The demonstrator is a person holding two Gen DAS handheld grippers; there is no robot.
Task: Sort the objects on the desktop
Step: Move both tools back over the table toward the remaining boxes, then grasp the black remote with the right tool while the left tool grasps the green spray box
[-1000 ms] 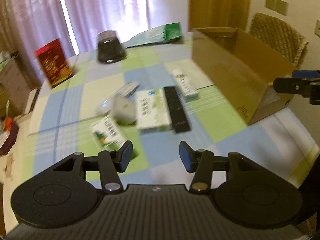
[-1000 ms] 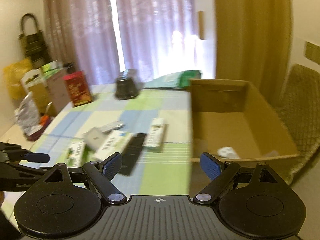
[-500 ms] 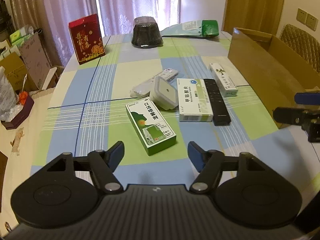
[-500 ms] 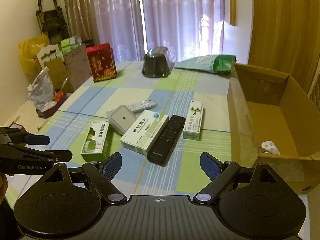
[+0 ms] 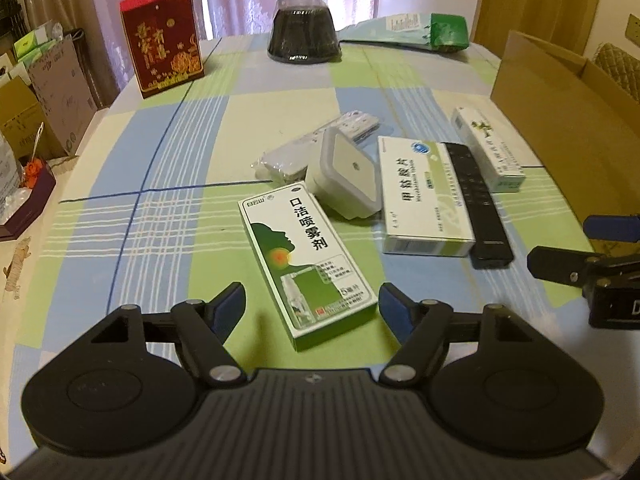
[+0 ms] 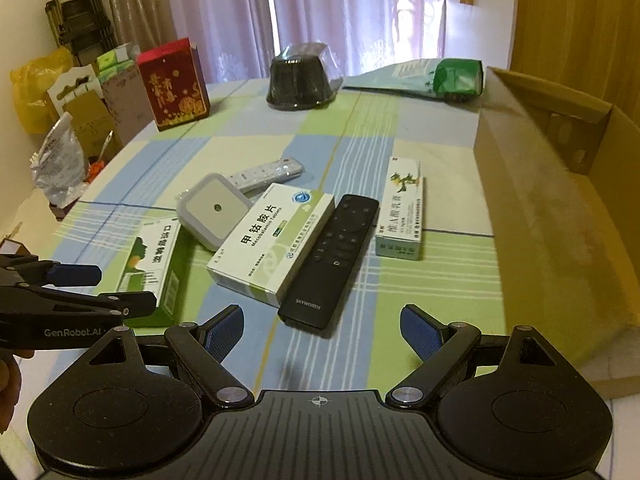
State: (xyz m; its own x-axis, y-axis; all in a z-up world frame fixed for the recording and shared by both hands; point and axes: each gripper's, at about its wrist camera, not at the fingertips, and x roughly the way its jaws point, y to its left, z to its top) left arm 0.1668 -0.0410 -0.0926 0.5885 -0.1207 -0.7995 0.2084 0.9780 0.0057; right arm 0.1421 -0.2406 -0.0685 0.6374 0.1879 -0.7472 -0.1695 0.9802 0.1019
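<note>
On the checked tablecloth lie a green spray box [image 5: 306, 262], a white square night light [image 5: 344, 172], a white medicine box [image 5: 422, 196], a black remote [image 5: 478, 204], a slim ointment box [image 5: 486, 148] and a wrapped white remote [image 5: 320, 140]. My left gripper [image 5: 312, 308] is open, its fingers on either side of the spray box's near end, above it. My right gripper [image 6: 322, 330] is open just short of the black remote [image 6: 332, 260]. An open cardboard box [image 6: 540, 220] stands on the right.
At the table's far side stand a red gift box [image 5: 162, 54], a dark covered container [image 5: 304, 34] and a green pouch [image 5: 412, 34]. Bags and cartons [image 6: 68, 108] crowd the floor left of the table. A padded chair [image 5: 618, 68] stands behind the cardboard box.
Both grippers have moved lower and closer to the objects. The left one now has the green spray box between its fingers and has opened wider. The right one nears the black remote.
</note>
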